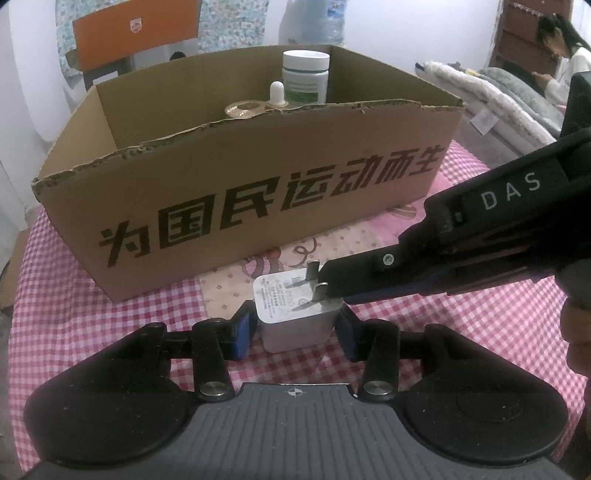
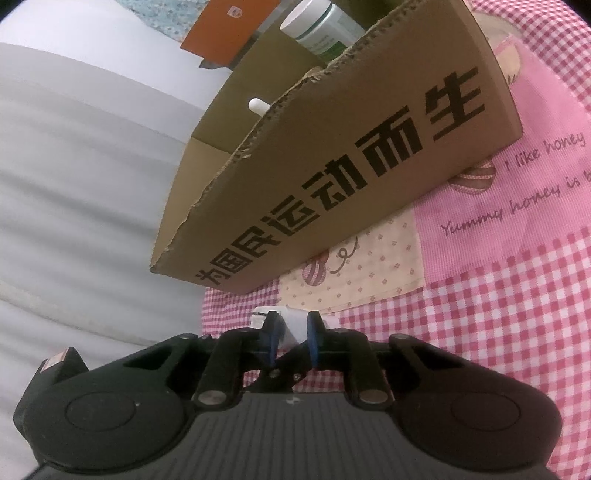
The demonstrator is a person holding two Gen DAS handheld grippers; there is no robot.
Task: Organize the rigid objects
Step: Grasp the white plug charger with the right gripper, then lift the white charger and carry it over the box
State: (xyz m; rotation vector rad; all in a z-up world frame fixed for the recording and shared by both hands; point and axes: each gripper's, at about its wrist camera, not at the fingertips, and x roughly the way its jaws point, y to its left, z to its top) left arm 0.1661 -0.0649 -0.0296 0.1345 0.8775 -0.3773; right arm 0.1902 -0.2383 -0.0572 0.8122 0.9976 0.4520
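Note:
A white plug-in charger (image 1: 291, 306) stands on the pink checked cloth (image 1: 110, 314), prongs up, just in front of the cardboard box (image 1: 258, 206). My left gripper (image 1: 295, 332) is shut on its body, one blue pad on each side. My right gripper (image 1: 327, 282) comes in from the right and pinches the charger at its metal prongs. In the right wrist view the charger (image 2: 295, 325) shows white between the fingers of the right gripper (image 2: 291, 332), with the box (image 2: 332, 184) behind. The box holds a white jar with a green label (image 1: 306, 77), a small dropper bottle (image 1: 277, 94) and a gold lid (image 1: 243, 109).
The box's torn front wall rises just behind the charger. Folded blankets (image 1: 498, 99) and a seated person (image 1: 561, 48) are at the far right. An orange carton (image 1: 136, 33) and a water bottle (image 1: 325, 18) stand behind the box. A hand (image 1: 576, 339) holds the right gripper.

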